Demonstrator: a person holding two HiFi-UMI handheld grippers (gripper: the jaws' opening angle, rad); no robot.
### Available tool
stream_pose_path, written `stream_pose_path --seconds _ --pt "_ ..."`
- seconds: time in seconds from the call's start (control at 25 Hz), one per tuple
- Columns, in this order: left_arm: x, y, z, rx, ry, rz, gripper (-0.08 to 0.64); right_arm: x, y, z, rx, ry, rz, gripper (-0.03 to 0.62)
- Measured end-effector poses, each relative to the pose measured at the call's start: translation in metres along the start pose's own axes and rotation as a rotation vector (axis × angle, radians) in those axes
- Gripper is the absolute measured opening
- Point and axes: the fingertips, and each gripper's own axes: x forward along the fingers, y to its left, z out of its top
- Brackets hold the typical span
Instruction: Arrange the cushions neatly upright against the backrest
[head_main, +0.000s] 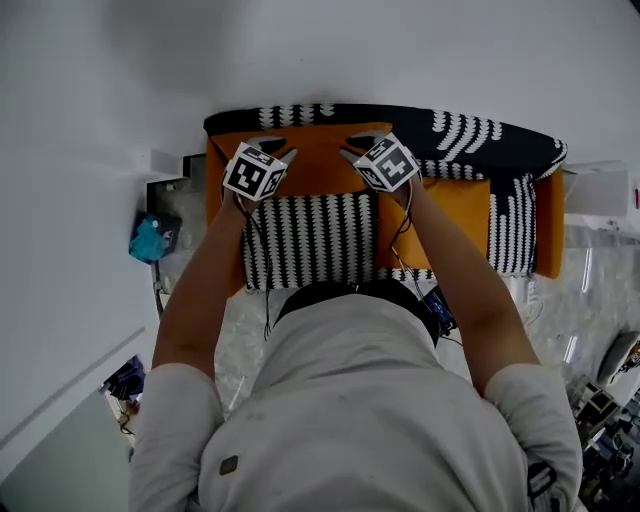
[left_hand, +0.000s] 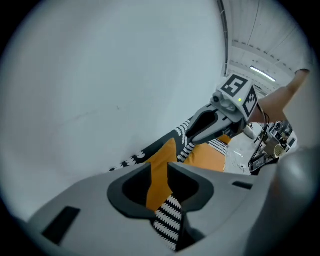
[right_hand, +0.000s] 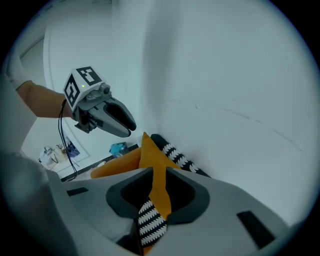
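Observation:
A cushion (head_main: 310, 240), black-and-white striped on one face and orange on the other, hangs lifted in front of the sofa's patterned backrest (head_main: 480, 135). My left gripper (head_main: 275, 150) is shut on its top edge near the left corner. My right gripper (head_main: 355, 148) is shut on the same edge near the right corner. In the left gripper view the cushion edge (left_hand: 167, 215) is pinched between the jaws of the left gripper (left_hand: 159, 172), with the right gripper (left_hand: 210, 125) beyond. The right gripper view shows the cushion (right_hand: 150, 220) clamped in the right gripper (right_hand: 159, 180). A second cushion (head_main: 455, 215) lies at the right.
The sofa stands against a white wall, with an orange armrest (head_main: 548, 225) at its right end. A blue object (head_main: 152, 238) lies on the floor at the left. A white box (head_main: 598, 190) stands to the right, with cluttered gear (head_main: 600, 410) at the lower right.

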Motion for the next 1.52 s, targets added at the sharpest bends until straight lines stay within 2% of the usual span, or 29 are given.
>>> stream_pose_path --seconds 0.24,0.48,0.64,0.88,1.12,1.28,1.4,1.52 --pt "-0.034 -0.048 0.043 -0.015 -0.180 0.000 0.032 -0.048 0.018 0.017 0.042 -0.181 -0.094 0.057" --pt "-0.070 -0.085 0.082 -0.039 -0.355 0.021 0.012 -0.096 0.036 0.033 0.079 -0.330 -0.165 0.029" --pt "-0.083 -0.097 0.091 -0.080 -0.432 0.051 0.009 -0.118 0.042 0.038 0.097 -0.397 -0.191 0.026" --pt "-0.071 -0.113 0.091 -0.099 -0.436 0.035 0.009 -0.138 0.041 0.039 0.090 -0.424 -0.198 0.026" --pt "-0.058 -0.131 0.107 -0.077 -0.436 0.020 0.009 -0.156 0.030 0.033 0.083 -0.443 -0.209 0.026" --pt "-0.044 -0.157 0.122 -0.059 -0.426 0.013 0.009 -0.177 0.020 0.015 0.094 -0.459 -0.208 0.026" --pt "-0.032 -0.180 0.138 -0.083 -0.431 0.002 0.009 -0.198 0.008 -0.003 0.092 -0.478 -0.205 0.026" --pt "-0.022 -0.212 0.152 -0.067 -0.433 0.039 0.009 -0.223 -0.002 -0.030 0.085 -0.485 -0.190 0.026"
